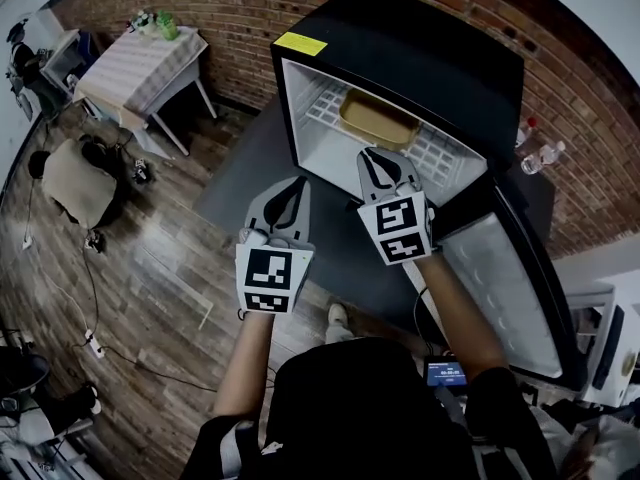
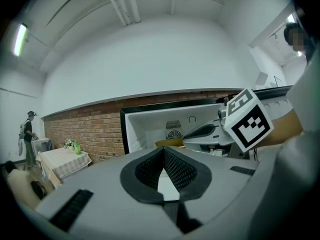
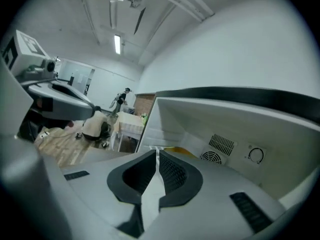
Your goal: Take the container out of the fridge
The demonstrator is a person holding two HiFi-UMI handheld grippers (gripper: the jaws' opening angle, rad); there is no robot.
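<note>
Shallow tan container (image 1: 378, 120), open-topped

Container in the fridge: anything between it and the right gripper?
Nothing visible. The door hangs open, the container sits uncovered on the wire shelf, and the right gripper, jaws shut and empty, points at it.

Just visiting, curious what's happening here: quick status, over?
Left claw and right claw both shut, empty, in front of the open black fridge. Tan rectangular container sits on its white wire shelf, untouched. Nothing blocks the way.
</note>
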